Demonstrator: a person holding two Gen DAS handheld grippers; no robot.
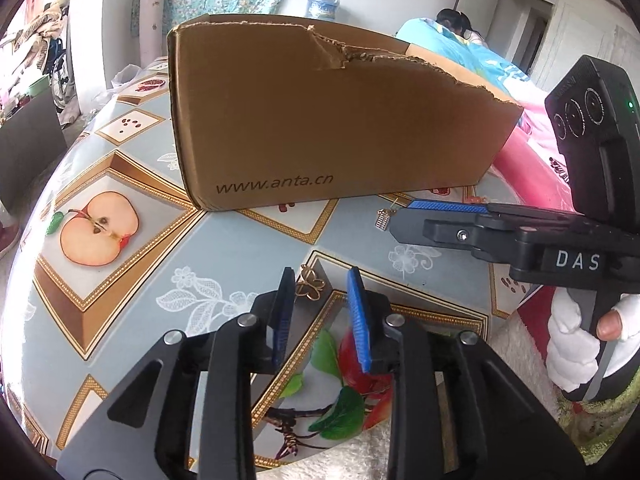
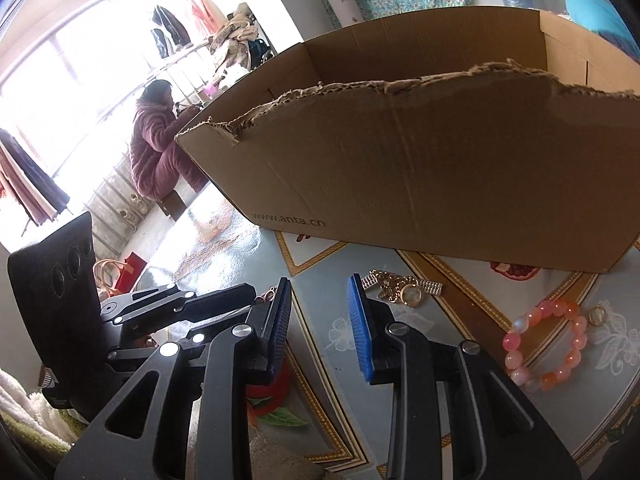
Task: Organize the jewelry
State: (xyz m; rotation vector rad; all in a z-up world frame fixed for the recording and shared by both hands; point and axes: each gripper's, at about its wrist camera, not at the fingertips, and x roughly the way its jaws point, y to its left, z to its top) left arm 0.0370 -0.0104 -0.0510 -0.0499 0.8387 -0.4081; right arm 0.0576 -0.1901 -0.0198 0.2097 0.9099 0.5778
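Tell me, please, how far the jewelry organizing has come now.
Done: nothing I can confirm; the cardboard box hides its contents. In hand: nothing is gripped. The left claw stands open around a gold butterfly piece lying on the table; the right claw is open and empty. Left: the watch, the pink bead bracelet and a small gold piece lie outside the box.

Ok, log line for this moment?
left gripper: jaws open, butterfly charm between tips | right gripper: jaws open, empty | watch, bracelet outside box
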